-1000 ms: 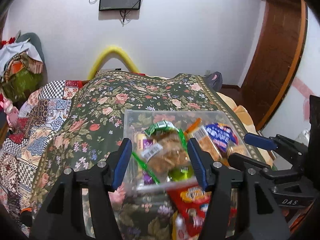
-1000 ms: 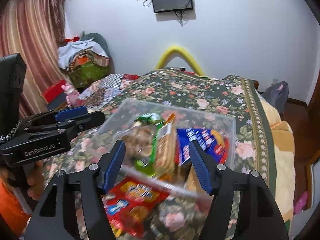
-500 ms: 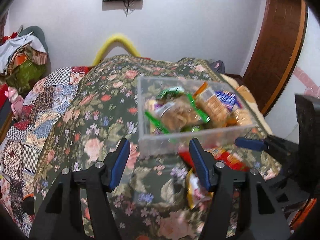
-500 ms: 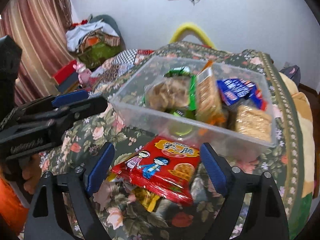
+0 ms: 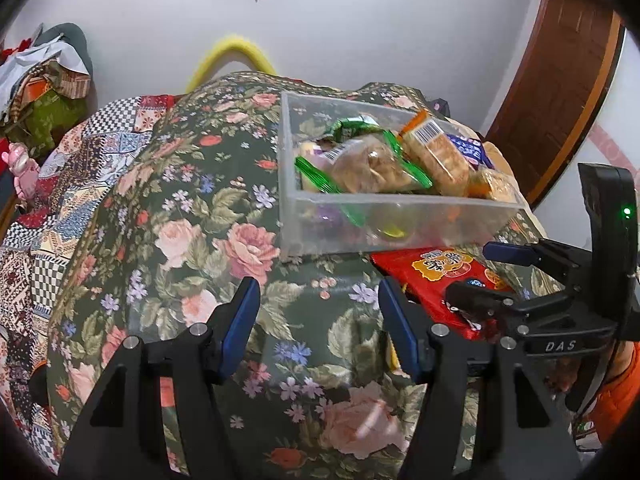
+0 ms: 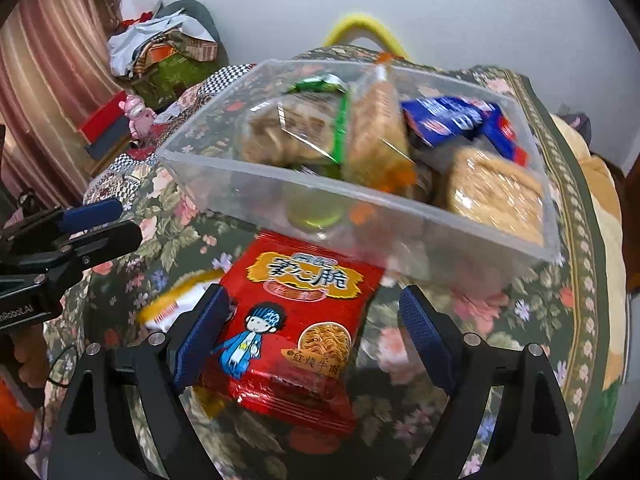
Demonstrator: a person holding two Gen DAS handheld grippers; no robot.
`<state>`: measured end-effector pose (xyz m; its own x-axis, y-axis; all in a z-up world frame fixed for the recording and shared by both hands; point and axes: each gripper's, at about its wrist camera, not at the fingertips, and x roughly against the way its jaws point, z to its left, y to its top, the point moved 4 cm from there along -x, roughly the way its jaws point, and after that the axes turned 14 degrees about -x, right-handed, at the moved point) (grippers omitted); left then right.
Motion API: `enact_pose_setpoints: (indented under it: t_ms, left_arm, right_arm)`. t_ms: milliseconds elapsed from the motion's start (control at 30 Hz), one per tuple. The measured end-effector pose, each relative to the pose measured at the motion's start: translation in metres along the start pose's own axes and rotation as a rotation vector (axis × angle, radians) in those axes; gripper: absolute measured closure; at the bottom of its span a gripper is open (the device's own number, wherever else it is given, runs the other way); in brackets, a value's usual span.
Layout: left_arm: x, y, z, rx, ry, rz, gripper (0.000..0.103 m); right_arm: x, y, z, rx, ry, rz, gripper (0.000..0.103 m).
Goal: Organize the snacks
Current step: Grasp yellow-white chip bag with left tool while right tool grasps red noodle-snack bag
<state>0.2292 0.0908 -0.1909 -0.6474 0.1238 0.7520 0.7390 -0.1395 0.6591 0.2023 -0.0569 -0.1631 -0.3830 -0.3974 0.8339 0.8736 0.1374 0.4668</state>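
A clear plastic box sits on the floral bedspread. It holds cracker packs, a green wrapper and a blue packet. A red noodle-snack packet lies in front of the box, over a yellow packet. My right gripper is open, its jaws wide on either side of the red packet. The left pad is at the packet's edge and the right pad stands clear. My left gripper is open over bare bedspread, left of the red packet.
A patchwork quilt covers the bed's left side. Beyond it lie piled clothes and a pink toy. A yellow hoop rises behind the bed. A wooden door stands at the right.
Both grippers had the box's near wall between their jaws; they have since drawn back and sunk, leaving the box on the bed. The right jaws have widened around the red packet.
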Motion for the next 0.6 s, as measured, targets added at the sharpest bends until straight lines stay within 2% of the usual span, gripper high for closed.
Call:
enact_pose_setpoints:
  t_ms: [167,367,533,600]
  left_arm:
    - [-0.003,-0.005,-0.007,-0.011,0.0,0.013,0.042]
    - [-0.006,-0.012,-0.011,-0.014,-0.015,0.042,0.042]
    - [-0.004,-0.015,-0.019,-0.019,-0.037,0.048,0.042]
    - [-0.004,-0.015,-0.023,-0.02,-0.051,0.052,0.042]
  right_arm:
    - [-0.004,-0.009,-0.001,-0.045,0.046,0.05,0.018]
    - [-0.012,-0.013,0.013,-0.026,0.058,0.057,0.019]
    - [-0.005,-0.016,0.008,-0.027,0.084,0.053,0.035]
    - [0.0,-0.018,0.003,-0.026,0.083,0.048,0.037]
